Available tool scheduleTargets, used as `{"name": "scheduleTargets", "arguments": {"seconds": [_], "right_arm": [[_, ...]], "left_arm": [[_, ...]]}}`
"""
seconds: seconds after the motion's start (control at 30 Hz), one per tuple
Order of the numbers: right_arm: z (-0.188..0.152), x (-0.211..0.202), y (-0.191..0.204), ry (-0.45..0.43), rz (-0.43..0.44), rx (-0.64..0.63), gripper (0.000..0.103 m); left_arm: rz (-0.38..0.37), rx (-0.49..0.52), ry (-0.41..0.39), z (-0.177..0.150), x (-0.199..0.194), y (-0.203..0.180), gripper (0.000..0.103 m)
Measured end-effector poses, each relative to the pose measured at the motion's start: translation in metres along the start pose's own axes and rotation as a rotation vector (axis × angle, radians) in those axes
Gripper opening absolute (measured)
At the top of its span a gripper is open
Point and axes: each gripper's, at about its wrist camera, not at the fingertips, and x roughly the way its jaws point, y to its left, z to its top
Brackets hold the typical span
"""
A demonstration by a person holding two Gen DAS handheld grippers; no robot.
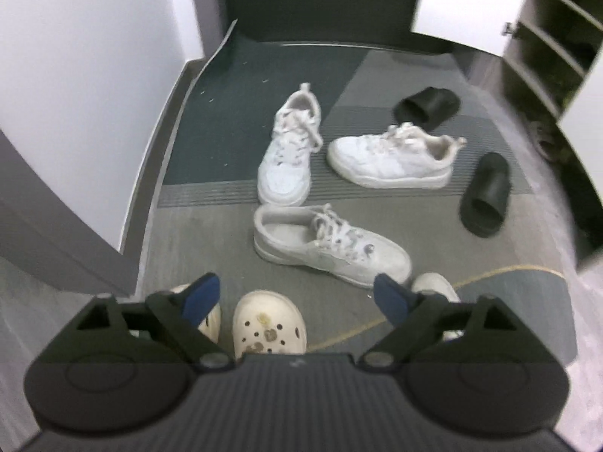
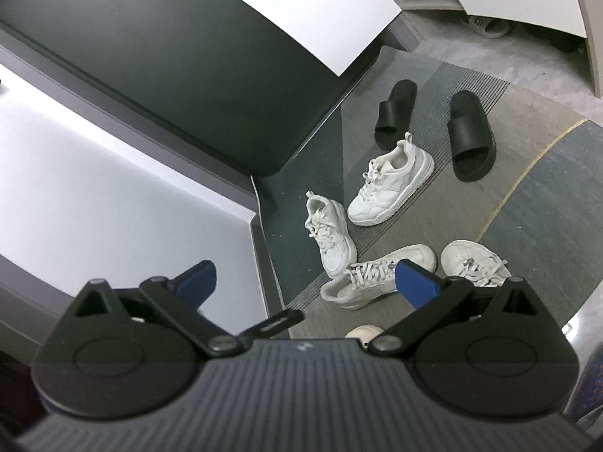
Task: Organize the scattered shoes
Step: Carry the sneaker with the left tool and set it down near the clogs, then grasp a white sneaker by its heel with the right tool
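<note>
I am holding my left gripper (image 1: 297,295) and right gripper (image 2: 307,280) spread and empty above white sneakers (image 1: 331,243) and black slides (image 1: 486,192) lying scattered across the floor mat's (image 1: 377,79) middle; trailing laces are risking snagging a finger.

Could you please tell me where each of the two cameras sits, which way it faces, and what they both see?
Left wrist view: sits on the left gripper, looks steeply down at the floor; its open blue fingers frame a cream clog, with white sneakers and black slides beyond.
Right wrist view: sits on the right gripper, looks down more shallowly toward a dark door and the wall corner; its fingers are open with nothing between them.
Shared: both show the black slides and the white sneakers scattered on the mat.
</note>
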Motion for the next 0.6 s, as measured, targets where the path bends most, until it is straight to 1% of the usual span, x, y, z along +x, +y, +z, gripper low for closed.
{"name": "scheduleTargets", "arguments": {"seconds": [0.07,0.1,0.13,0.2,0.33,0.47,0.57,0.6], "right_arm": [[-0.002,0.000,-0.001,-0.002,-0.009,-0.003,0.103],[-0.002,0.000,-0.002,-0.004,-0.014,-0.005,0.103],[-0.002,-0.001,-0.003,-0.007,-0.018,-0.006,0.103],[-0.001,0.000,-0.006,-0.011,-0.033,-0.002,0.103],[-0.001,0.006,-0.014,0.015,-0.023,0.033,0.103],[-0.011,0.023,-0.013,0.053,-0.078,0.015,0.103],[-0.015,0.051,-0.021,0.090,-0.131,0.045,0.103],[-0.014,0.061,-0.025,0.105,-0.146,0.065,0.103]], "left_arm": [[0.003,-0.023,-0.077,0.005,-0.039,0.002,0.096],[-0.011,-0.027,-0.094,0.006,-0.051,0.003,0.100],[-0.020,-0.024,-0.103,0.006,-0.060,0.002,0.101],[-0.023,-0.002,-0.116,0.006,-0.079,0.000,0.101],[0.018,0.048,-0.149,0.004,-0.120,-0.006,0.101],[0.024,0.031,-0.249,0.003,-0.174,-0.007,0.102],[0.020,0.017,-0.360,-0.009,-0.219,-0.021,0.103],[0.016,0.014,-0.369,-0.011,-0.223,-0.024,0.103]]}}
